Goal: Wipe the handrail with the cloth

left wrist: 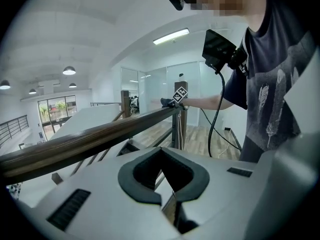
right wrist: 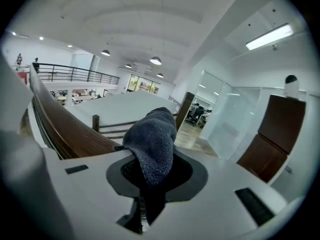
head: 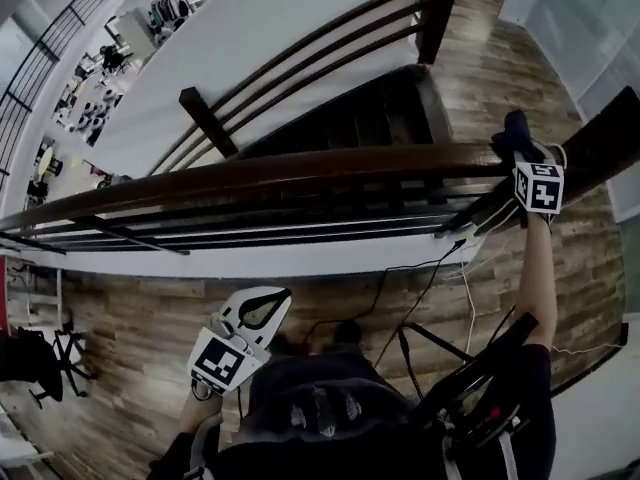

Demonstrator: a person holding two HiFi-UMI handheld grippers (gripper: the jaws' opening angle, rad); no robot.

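Note:
The dark brown wooden handrail [head: 300, 171] runs across the head view from lower left to upper right. My right gripper [head: 517, 150] is at its right end, shut on a dark blue cloth [head: 514, 128] that lies on top of the rail. In the right gripper view the cloth [right wrist: 152, 141] bulges out between the jaws, and the handrail [right wrist: 67, 131] runs off to the left. My left gripper [head: 272, 298] is low over the floor on the near side of the rail, shut and empty. In its own view the handrail [left wrist: 90, 139] crosses beyond the left gripper [left wrist: 161, 152].
Beyond the rail a stairwell [head: 340, 118] drops away, with a second railing [head: 300, 53] on dark posts across it. Cables [head: 430, 278] trail over the wood floor [head: 130, 318]. An office chair [head: 35, 363] stands at the left. Glass partitions [head: 590, 28] are at the right.

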